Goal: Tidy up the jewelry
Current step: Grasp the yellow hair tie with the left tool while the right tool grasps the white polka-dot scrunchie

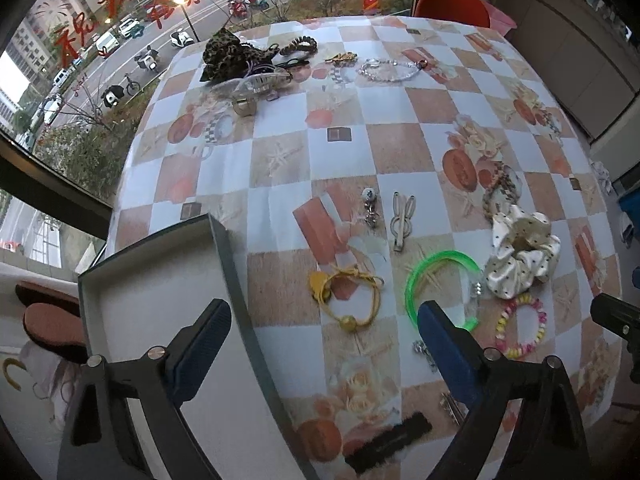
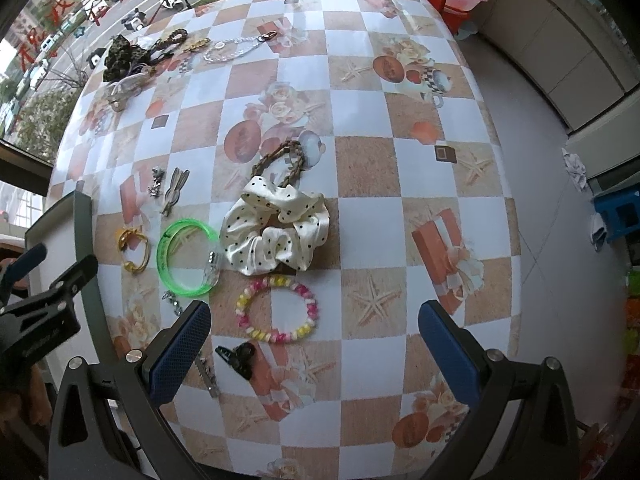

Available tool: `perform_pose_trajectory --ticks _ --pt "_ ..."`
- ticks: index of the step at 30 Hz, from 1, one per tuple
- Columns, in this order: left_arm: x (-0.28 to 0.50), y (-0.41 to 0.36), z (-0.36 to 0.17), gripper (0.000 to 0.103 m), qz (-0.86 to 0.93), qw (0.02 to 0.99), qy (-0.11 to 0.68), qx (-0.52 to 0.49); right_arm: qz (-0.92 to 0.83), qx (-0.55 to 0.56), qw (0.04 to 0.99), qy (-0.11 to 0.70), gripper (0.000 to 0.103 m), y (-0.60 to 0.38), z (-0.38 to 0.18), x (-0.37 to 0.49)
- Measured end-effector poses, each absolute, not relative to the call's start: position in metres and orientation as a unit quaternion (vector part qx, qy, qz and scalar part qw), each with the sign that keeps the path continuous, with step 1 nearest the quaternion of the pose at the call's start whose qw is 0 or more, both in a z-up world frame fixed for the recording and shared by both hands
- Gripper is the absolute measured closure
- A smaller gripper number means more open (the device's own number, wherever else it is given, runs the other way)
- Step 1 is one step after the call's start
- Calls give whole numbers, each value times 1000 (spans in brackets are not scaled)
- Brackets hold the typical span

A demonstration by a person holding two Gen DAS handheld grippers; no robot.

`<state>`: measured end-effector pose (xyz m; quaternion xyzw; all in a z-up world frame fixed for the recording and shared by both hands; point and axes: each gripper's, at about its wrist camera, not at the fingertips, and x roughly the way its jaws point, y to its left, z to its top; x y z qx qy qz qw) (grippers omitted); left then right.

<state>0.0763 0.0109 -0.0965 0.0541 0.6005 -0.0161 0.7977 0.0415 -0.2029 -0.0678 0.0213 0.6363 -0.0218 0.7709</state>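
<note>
My left gripper (image 1: pixel 324 322) is open above the table's near left, one finger over the grey box (image 1: pixel 160 308), the other by the green bangle (image 1: pixel 440 284). A yellow hair tie (image 1: pixel 348 296) lies between them. My right gripper (image 2: pixel 314 322) is open over the pink-and-yellow bead bracelet (image 2: pixel 278 308), with a black clip (image 2: pixel 240 358) just below it. The white dotted scrunchie (image 2: pixel 276 232), green bangle (image 2: pixel 186 258), braided band (image 2: pixel 282 162) and yellow hair tie (image 2: pixel 134 250) lie ahead. Both grippers hold nothing.
More pieces sit at the far edge: a leopard scrunchie (image 1: pixel 228 58), a clear claw clip (image 1: pixel 256 84) and a clear bead chain (image 1: pixel 390 70). A rabbit-shaped clip (image 1: pixel 402 220) and a silver charm (image 1: pixel 370 206) lie mid-table. An orange chair (image 1: pixel 452 6) stands behind.
</note>
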Motion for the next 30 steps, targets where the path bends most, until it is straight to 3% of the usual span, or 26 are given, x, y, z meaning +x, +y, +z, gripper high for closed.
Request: perform_pose_trajectory --ticks 11,14,27,30 --pt "98 9 -133 6 -30 793 605 66 -21 30 767 640 0 -207 -90 58" --pt "101 7 -146 16 -36 785 614 74 -21 37 767 641 0 -209 -98 64" --pt "110 10 -178 16 -45 770 632 68 -19 61 747 661 0 -209 -144 93" --pt "110 10 -180 16 -46 771 633 60 -20 56 744 666 4 -207 -153 97"
